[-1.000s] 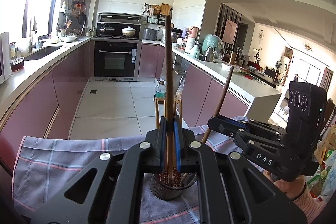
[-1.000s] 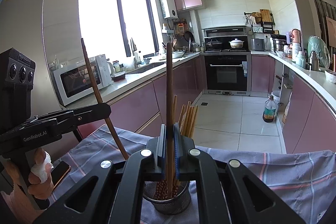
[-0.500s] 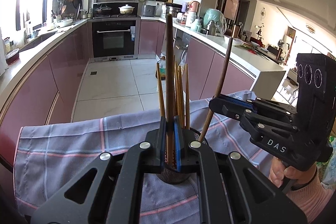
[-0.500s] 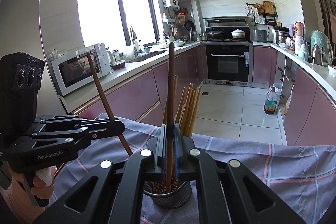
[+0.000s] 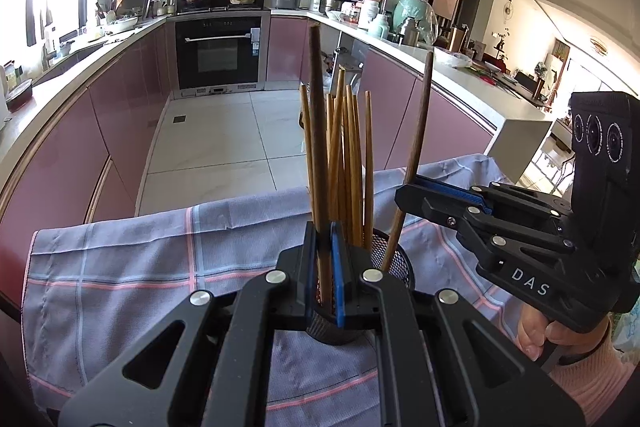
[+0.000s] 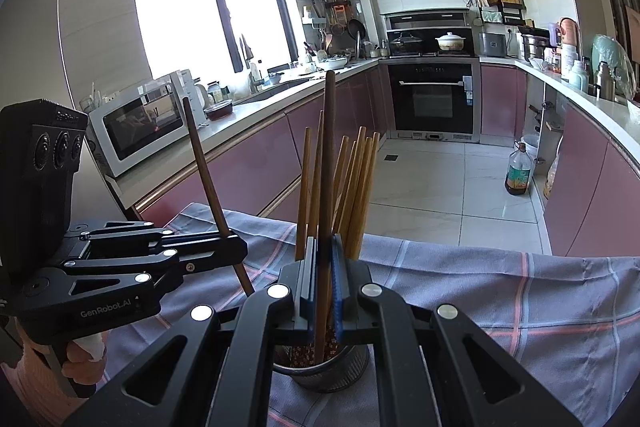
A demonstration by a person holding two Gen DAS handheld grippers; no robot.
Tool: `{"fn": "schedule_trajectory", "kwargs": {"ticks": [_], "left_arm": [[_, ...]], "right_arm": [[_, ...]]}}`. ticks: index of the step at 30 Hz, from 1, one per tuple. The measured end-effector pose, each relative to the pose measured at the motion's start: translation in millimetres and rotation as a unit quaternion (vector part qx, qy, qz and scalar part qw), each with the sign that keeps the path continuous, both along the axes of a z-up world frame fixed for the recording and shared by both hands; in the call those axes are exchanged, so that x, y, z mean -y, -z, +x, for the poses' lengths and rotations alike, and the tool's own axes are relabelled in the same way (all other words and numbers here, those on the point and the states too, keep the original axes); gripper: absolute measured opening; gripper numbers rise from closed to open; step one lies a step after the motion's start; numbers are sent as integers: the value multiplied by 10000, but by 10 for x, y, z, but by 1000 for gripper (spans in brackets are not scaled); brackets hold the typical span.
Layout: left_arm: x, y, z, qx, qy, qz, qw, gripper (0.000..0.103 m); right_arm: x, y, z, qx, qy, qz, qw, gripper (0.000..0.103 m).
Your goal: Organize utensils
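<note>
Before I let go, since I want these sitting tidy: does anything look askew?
Nothing spilled or damaged. The light chopsticks fan out unevenly in the mesh holder; each gripper's dark chopstick stands taller, tips inside.

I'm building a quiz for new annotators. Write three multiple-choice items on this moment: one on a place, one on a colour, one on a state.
1. Where does the lower end of the dark chopstick held by the left gripper sit?
A. inside the mesh holder
B. flat on the cloth
C. on the kitchen floor

2. What colour is the cloth under the holder?
A. plain white
B. grey-blue with pink and pale stripes
C. solid green

3. What state is the right gripper in?
A. wide open
B. shut on a dark chopstick
C. shut on the holder's rim

Answers: 1 A, the stick runs down between the pads into the cup. 2 B, the checked fabric shows in both wrist views. 3 B, its blue pads squeeze the upright stick.
</note>
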State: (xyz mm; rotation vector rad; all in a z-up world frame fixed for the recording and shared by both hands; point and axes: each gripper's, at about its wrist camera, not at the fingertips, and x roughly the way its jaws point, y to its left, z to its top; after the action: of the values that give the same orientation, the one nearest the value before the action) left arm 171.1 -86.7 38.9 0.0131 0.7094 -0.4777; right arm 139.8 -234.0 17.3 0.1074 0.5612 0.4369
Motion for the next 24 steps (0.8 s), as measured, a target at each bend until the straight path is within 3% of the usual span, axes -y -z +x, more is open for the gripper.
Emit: {"fn": "schedule_trajectory", "kwargs": {"ticks": [6,8,14,16,18,21,22,24], "left_arm": [[-8,71,50,-40,-88,-20,10000,9],[-30,106,70,-71,-118,-29,9999,14],[-181,218,54,-55,-312,-225,9992,42],[-250,232,-5,53,-416,-290,9987,45],[-319,246,-87,169,-513,-363,9979,58],[-413,240,-256,474,-721,-349,9957,75],[-453,243,-320,578,-818,-347,9944,87],[-558,244,-456,801,-1004,-314,9912,92]], "right_arm": [[-21,21,29,-15,37,-37,10000,9],[-21,31,32,-12,68,-29,10000,16],[32,52,-20,42,148,6,9999,32],[38,51,-78,105,156,-3,9998,36],[31,50,-143,191,188,-27,9996,51],[26,70,-275,309,208,-38,9993,59],[19,80,-313,338,211,-55,9992,63],[1,102,-433,481,271,-94,9984,76]]}}
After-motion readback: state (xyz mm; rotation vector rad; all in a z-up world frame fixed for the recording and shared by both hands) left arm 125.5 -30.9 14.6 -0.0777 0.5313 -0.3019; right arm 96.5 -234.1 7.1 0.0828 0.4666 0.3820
